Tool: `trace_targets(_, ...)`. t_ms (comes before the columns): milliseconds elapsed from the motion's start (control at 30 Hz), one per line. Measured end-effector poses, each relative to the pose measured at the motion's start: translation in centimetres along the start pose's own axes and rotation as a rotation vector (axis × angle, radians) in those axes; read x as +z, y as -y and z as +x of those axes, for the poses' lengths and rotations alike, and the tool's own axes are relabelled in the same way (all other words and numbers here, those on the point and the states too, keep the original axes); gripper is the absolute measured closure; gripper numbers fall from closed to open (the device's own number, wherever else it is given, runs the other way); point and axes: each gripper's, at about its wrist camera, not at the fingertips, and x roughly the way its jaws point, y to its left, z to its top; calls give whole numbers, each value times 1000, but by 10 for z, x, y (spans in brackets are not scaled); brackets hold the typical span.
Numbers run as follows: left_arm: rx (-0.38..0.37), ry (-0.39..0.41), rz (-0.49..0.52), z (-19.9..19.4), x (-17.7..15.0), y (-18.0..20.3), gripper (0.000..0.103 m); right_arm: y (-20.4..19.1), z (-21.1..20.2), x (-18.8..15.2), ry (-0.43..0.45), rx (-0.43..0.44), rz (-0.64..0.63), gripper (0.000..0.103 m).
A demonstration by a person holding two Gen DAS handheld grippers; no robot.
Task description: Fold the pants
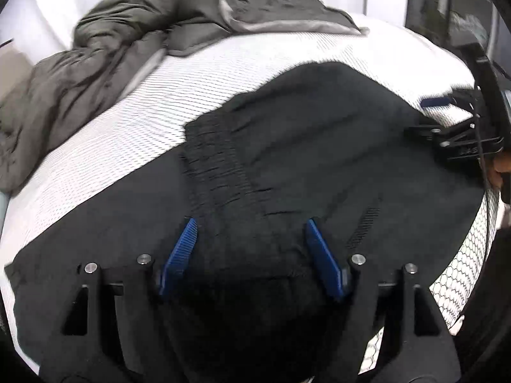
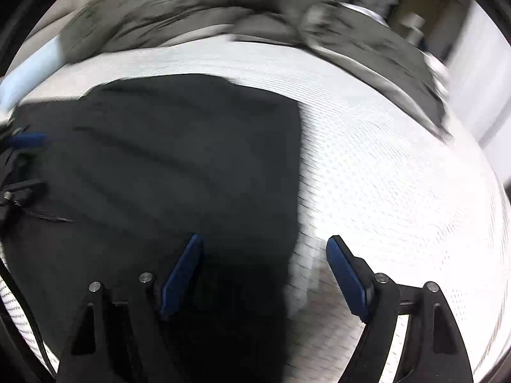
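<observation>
Black pants lie spread on a white mattress, with the gathered waistband running towards my left gripper. That gripper stands open just above the dark cloth, its blue pads apart. My right gripper is open too. It straddles the right edge of the pants, one pad over cloth and the other over the bare mattress. Each gripper also shows at the side of the other's view: the right gripper and the left gripper.
A rumpled olive-grey blanket is heaped along the far side of the bed, blurred in the right wrist view as the blanket. A person's hand shows at the right edge. The mattress's near edge drops off at lower right.
</observation>
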Motion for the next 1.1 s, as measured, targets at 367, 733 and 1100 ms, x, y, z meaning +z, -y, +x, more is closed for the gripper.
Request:
trace_targets(367, -76, 62, 55, -39, -22, 67, 31, -77, -62, -35, 55, 266, -116, 22)
trace_targets(733, -32, 27, 84, -21, -31, 67, 30, -22, -51, -72, -2, 58, -65, 19)
trace_targets(1100, -162, 113, 27, -34, -6, 77, 30, 33, -78, -114, 52, 358, 217, 19)
